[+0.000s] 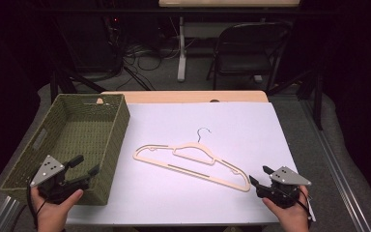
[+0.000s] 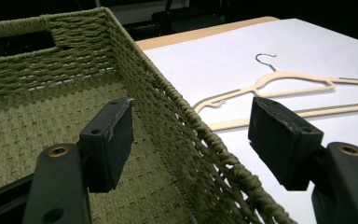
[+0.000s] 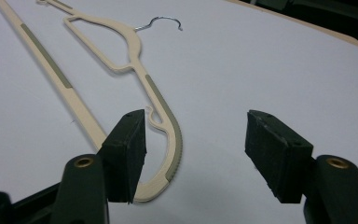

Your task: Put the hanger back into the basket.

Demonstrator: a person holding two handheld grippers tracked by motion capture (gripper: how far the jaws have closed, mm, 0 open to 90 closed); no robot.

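Table (image 1: 251, 121) bears one hanger (image 1: 193, 162), one seemingly empty basket (image 1: 118, 130), two open tools

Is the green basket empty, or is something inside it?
Empty. The basket shows bare woven floor in the high view; only the open left tool hovers above it.

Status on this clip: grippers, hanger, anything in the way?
Left gripper open over the basket wall. Right gripper open beside the hanger end, holding nothing. Hanger flat on the white sheet, outside the basket. Nothing between.

Dark folding chair (image 1: 245, 48) behind desk (image 1: 183, 96), facing it. Cables (image 1: 145, 53) tangled on floor at back left. White post (image 1: 181, 48) upright between them.
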